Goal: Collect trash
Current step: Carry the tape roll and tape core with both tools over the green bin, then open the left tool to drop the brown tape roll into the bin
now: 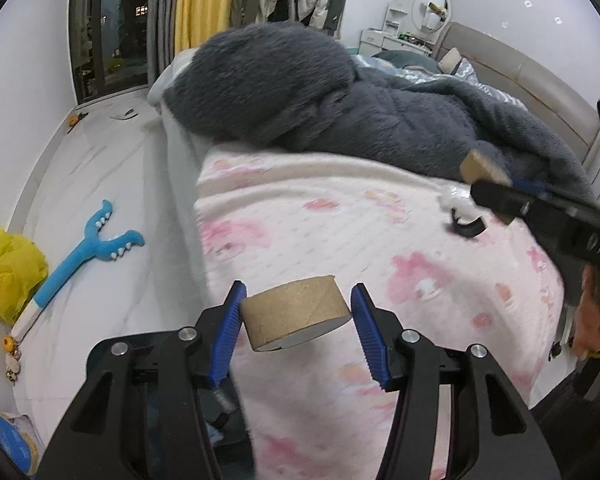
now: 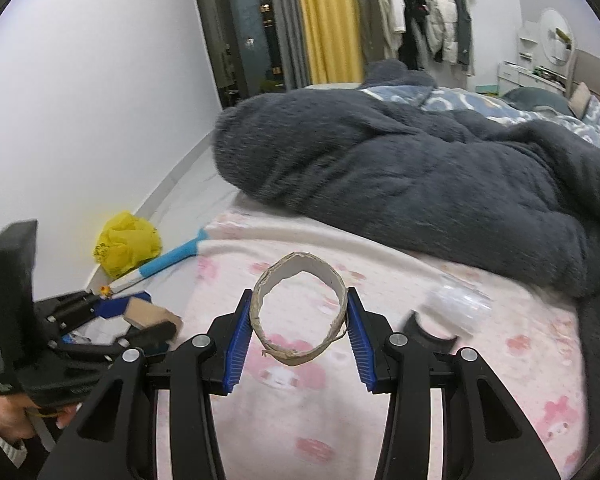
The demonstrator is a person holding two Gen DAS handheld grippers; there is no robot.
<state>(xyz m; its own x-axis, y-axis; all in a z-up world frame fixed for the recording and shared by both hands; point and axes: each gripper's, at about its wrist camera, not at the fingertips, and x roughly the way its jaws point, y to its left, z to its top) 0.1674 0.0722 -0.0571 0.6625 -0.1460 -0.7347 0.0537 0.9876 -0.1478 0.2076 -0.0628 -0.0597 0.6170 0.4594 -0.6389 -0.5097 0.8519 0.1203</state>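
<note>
Left wrist view: the left gripper [image 1: 298, 326] holds a short cardboard roll [image 1: 296, 312] in the lower middle of the frame. The left blue pad touches the roll's side; the right pad stands just beside its other edge, and whether it presses there cannot be told. The roll hangs over a pink patterned blanket [image 1: 380, 248] that fills the middle. At the right edge the right gripper [image 1: 496, 196] reaches in with a second cardboard ring [image 1: 482, 168], and just left of it lies a small black curved piece [image 1: 466, 229]. A dark grey fleece blanket [image 1: 340, 96] is heaped in the upper middle. On the floor at left lie a blue plush toy [image 1: 88, 248] and, at the left edge, a yellow plastic bag [image 1: 10, 272].

Right wrist view: the right gripper [image 2: 298, 328] has its jaws pinching the flattened cardboard ring [image 2: 300, 312] from both sides, in the lower middle, above the pink blanket. Right of it lies a blurred clear plastic item [image 2: 456, 304]. The left gripper [image 2: 136, 314] sits at lower left with its roll [image 2: 152, 314].
</note>
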